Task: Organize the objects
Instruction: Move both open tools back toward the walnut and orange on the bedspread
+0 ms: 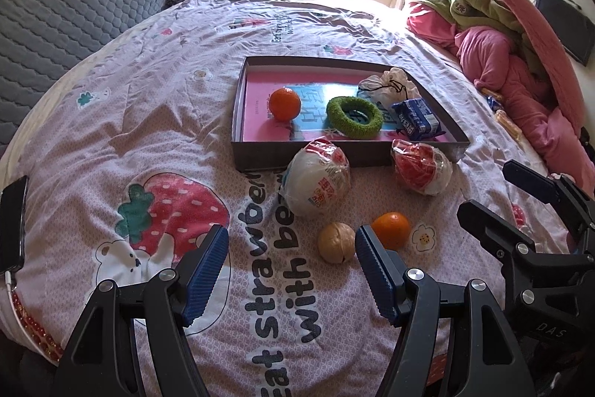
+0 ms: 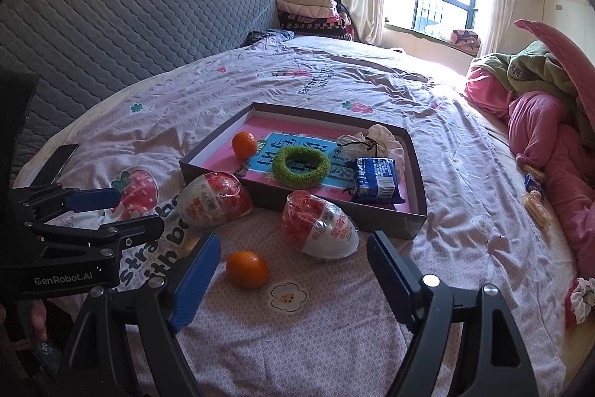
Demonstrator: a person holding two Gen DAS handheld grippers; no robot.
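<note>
A shallow cardboard box (image 1: 349, 157) (image 2: 386, 227) lies on the bed. In it are an orange (image 1: 285, 104) (image 2: 244, 144), a green ring (image 1: 354, 116) (image 2: 301, 167), a blue packet (image 1: 417, 118) (image 2: 375, 179) and a white cloth pouch (image 1: 388, 83) (image 2: 375, 138). In front of the box lie two wrapped egg toys (image 1: 319, 183) (image 1: 421, 167) (image 2: 215, 199) (image 2: 319, 229), a second orange (image 1: 390, 230) (image 2: 247, 268) and a walnut (image 1: 335, 242). My left gripper (image 1: 292, 272) (image 2: 122, 213) is open and empty near the walnut. My right gripper (image 2: 293, 279) (image 1: 494, 192) is open and empty above the orange.
A phone (image 1: 14, 224) (image 2: 57, 160) lies at the bed's left edge. Pink and green bedding (image 1: 513, 51) (image 2: 539, 114) is piled at the right, with snack packets (image 2: 535, 203) beside it. A grey quilted headboard (image 2: 111, 25) stands at the left.
</note>
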